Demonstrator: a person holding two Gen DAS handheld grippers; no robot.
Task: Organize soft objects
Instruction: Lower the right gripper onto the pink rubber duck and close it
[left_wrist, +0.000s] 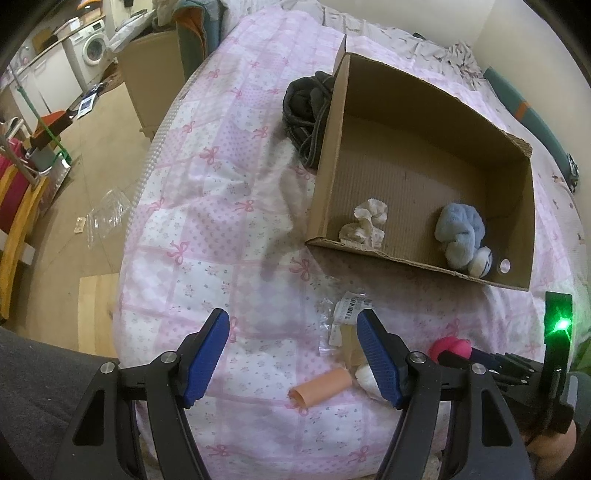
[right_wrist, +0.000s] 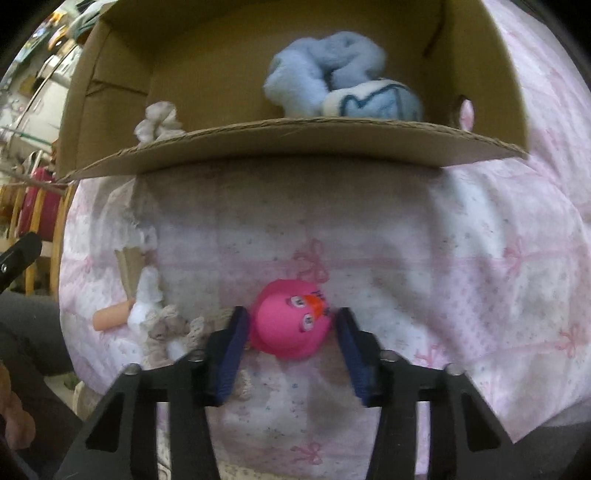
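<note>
Pink bedspread (right_wrist: 461, 258) under me, my right jaws (right_wrist: 291, 325) pinching the round pink toy (right_wrist: 288, 321), left jaws (left_wrist: 293, 349) spread empty; it could squirt free before the box (right_wrist: 295, 147).

We're in a home here, a lived-in bedroom by the look of it. A bed (left_wrist: 207, 206) fills the middle, its quilt pink and white with a bow print, rumpled bedding bunched at its far edge. Off the bed's left edge, a washing machine (left_wrist: 94, 46) stands against the far wall beside white cabinets (left_wrist: 44, 74). Clothes hang over furniture near the bed's far left corner, and papers and a clear plastic bag (left_wrist: 107, 218) lie scattered on the tan floor (left_wrist: 92, 155).
</note>
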